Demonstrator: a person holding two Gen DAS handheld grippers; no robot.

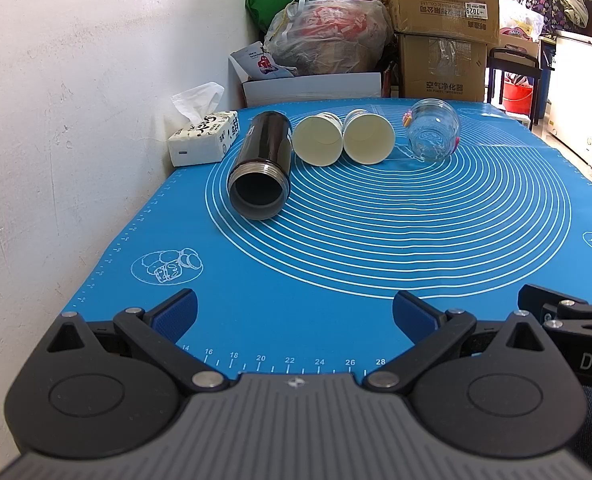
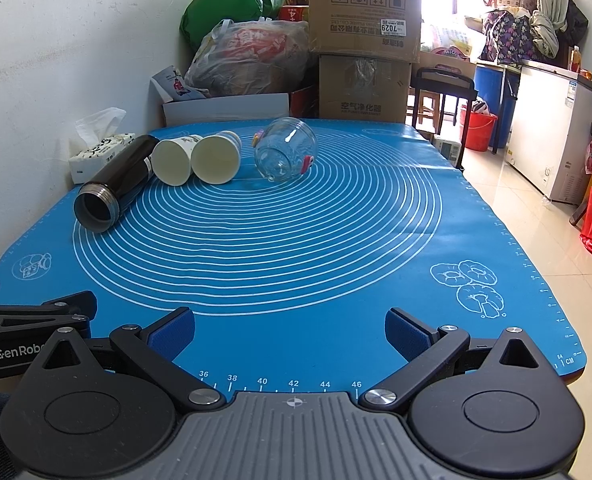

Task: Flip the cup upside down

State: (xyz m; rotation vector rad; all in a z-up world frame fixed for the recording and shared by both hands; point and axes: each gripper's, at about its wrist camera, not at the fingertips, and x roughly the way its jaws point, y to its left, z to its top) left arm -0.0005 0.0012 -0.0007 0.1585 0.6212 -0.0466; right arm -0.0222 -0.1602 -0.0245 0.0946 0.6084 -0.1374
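Observation:
Several vessels lie on their sides in a row at the far side of the blue mat (image 1: 335, 248), mouths toward me: a black flask (image 1: 260, 162), two paper cups (image 1: 317, 140) (image 1: 368, 137), and a clear glass jar (image 1: 431, 133). The right wrist view shows the same flask (image 2: 114, 184), paper cups (image 2: 172, 161) (image 2: 216, 158) and jar (image 2: 284, 154). My left gripper (image 1: 294, 314) is open and empty near the mat's front edge. My right gripper (image 2: 290, 330) is open and empty beside it, to the right.
A tissue box (image 1: 204, 140) sits at the mat's far left by the white wall. Cardboard boxes (image 1: 441, 28) and bags (image 1: 327, 36) stand behind the table. The floor drops off to the right (image 2: 535, 240), with a white freezer (image 2: 551, 136).

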